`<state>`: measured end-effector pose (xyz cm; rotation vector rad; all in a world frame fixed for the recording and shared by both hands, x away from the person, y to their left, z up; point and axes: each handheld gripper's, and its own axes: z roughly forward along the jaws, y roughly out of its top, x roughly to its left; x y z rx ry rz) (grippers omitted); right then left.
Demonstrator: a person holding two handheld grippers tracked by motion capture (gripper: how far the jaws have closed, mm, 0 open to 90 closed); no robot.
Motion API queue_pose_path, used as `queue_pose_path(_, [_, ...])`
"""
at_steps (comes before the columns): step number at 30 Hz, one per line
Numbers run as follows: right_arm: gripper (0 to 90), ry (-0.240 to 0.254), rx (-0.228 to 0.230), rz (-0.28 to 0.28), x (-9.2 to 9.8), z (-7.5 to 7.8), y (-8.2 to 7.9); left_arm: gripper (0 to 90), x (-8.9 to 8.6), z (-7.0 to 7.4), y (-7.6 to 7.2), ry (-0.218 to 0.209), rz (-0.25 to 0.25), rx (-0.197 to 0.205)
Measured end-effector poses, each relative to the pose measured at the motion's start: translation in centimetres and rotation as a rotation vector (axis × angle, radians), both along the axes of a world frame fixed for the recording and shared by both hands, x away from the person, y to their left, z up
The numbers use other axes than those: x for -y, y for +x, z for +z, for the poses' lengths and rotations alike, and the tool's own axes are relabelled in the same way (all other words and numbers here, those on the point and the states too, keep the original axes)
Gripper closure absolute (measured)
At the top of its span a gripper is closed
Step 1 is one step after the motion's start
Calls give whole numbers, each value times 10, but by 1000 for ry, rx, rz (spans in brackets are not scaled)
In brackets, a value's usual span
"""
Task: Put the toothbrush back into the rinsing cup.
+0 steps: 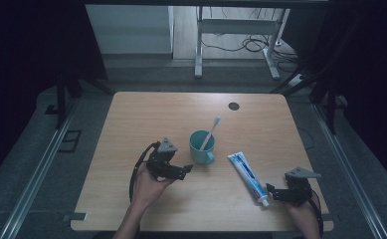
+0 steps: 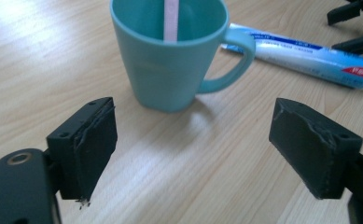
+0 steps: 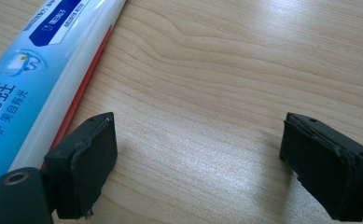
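A teal mug [image 1: 201,147] stands mid-table with a pink-and-white toothbrush [image 1: 212,129] leaning in it. A white and blue toothpaste tube [image 1: 247,173] lies flat to the mug's right, cap toward me. My left gripper [image 1: 186,170] is open just left of the mug, jaws pointing at it. In the left gripper view the mug [image 2: 170,60] sits a little beyond the open left gripper [image 2: 193,135], with the toothbrush handle [image 2: 171,21] inside and the tube [image 2: 310,56] behind. My right gripper [image 1: 272,192] is open beside the tube's cap end. In the right gripper view the tube [image 3: 34,79] lies left of the open right gripper [image 3: 198,154], outside the jaws.
The wooden table [image 1: 131,124] has a black round grommet [image 1: 234,106] near its far edge. Beyond the table stand a white desk frame [image 1: 236,30] and loose cables on the floor. The other gripper [image 2: 352,23] shows at the top right of the left gripper view.
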<state>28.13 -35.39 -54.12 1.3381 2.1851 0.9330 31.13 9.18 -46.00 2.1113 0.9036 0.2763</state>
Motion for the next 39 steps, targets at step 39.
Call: queue_pose_path(39, [79,-1,-3,-7,-3,0,1,98,-22,-79,-37,118,99,-64])
